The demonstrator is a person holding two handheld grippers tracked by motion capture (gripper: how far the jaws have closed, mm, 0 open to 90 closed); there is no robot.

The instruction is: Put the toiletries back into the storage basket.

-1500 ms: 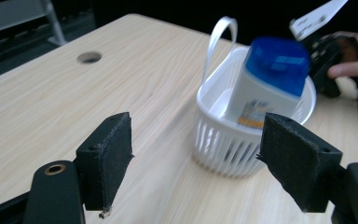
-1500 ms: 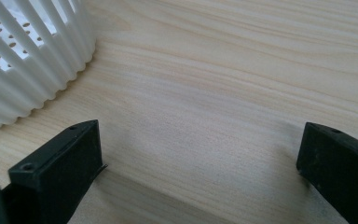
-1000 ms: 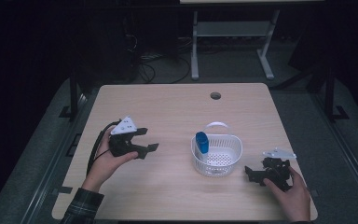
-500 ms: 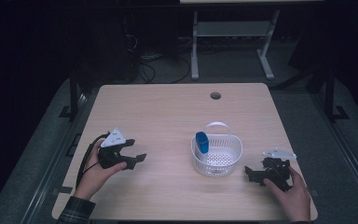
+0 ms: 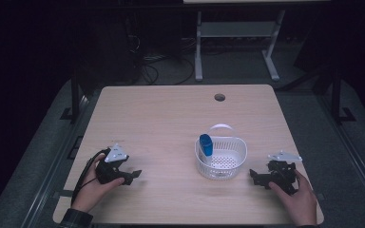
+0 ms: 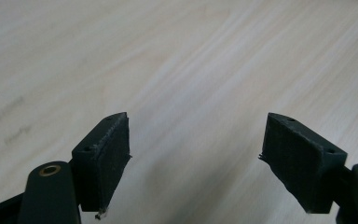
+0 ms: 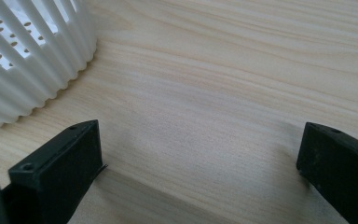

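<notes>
High view: a person rests both hands near the front edge of a wooden table [image 5: 171, 118], a gripper in each. The left gripper [image 5: 132, 175] sits low near the front left corner, jaws pointing toward the table's middle. The right gripper [image 5: 255, 176] lies near the front right corner, jaws aimed at a white basket [image 5: 221, 159] just beside it. The basket stands right of centre, toward the front edge, with a blue item [image 5: 206, 144] propped upright against its inner left wall, likely where it was meant to go. Neither gripper touches the basket, a placing that reads as hands parked at rest.

Left gripper view: the left gripper [image 6: 193, 149] holds its jaws wide apart, bare wood grain between them and nothing gripped.

Right gripper view: the right gripper [image 7: 200, 158] also stands wide and empty, low over the table. The basket's [image 7: 32, 56] ribbed, perforated wall curves in at upper left, close to the left jaw but apart from it.
</notes>
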